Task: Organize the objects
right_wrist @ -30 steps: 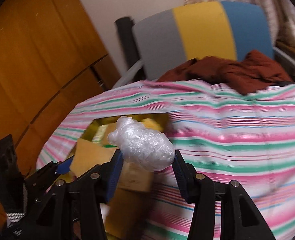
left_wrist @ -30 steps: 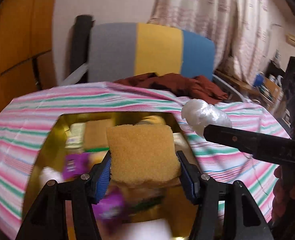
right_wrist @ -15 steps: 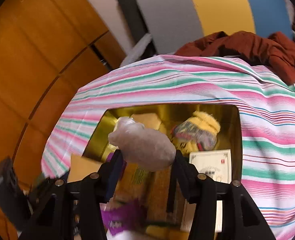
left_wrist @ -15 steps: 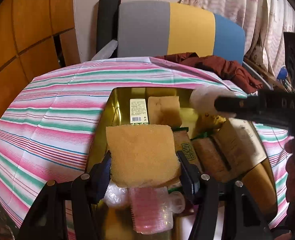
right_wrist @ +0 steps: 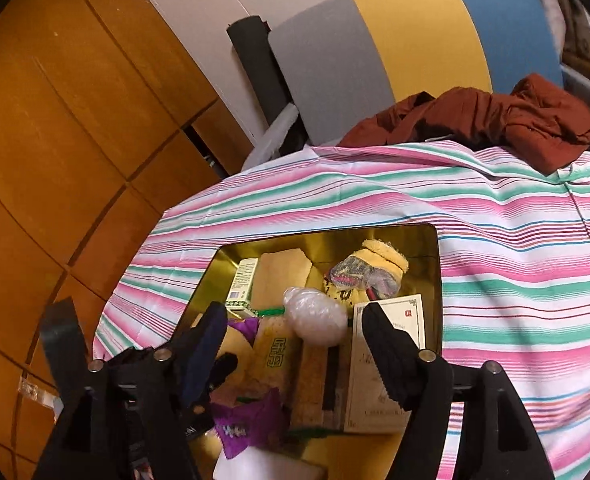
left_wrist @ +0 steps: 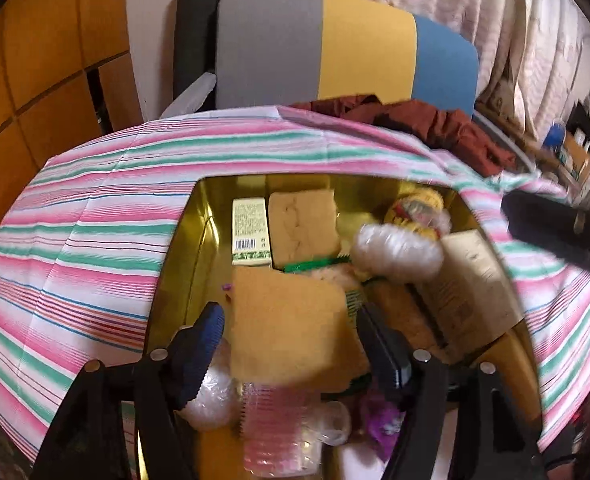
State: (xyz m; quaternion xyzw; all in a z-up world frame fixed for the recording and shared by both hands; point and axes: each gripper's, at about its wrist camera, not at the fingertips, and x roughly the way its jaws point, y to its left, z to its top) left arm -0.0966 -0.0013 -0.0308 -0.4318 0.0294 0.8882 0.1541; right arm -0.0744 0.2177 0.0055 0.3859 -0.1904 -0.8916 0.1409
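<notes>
A gold tin box (left_wrist: 183, 264) full of items sits on a striped cloth (left_wrist: 95, 208). My left gripper (left_wrist: 291, 332) is open over the box; a yellow sponge (left_wrist: 291, 328) lies between its spread fingers, released. My right gripper (right_wrist: 291, 328) is open above the box (right_wrist: 438, 280). A clear plastic-wrapped ball (right_wrist: 315, 320) lies free on the packets below it, also seen in the left wrist view (left_wrist: 395, 252). The right gripper's black finger (left_wrist: 559, 232) shows at the right of the left wrist view.
The box holds a green-white carton (left_wrist: 249, 228), a tan sponge (left_wrist: 303, 224), a yellow knitted item (right_wrist: 379, 264), a beige box (right_wrist: 387, 364), purple wrappers (right_wrist: 247, 424) and a pink plastic piece (left_wrist: 279, 428). A chair (left_wrist: 335, 52) with brown cloth (left_wrist: 435, 124) stands behind. Wooden panels (right_wrist: 55, 120) are left.
Both grippers moved over the box and opened. The sponge left the left gripper's hold and the plastic ball dropped from the right gripper into the box.
</notes>
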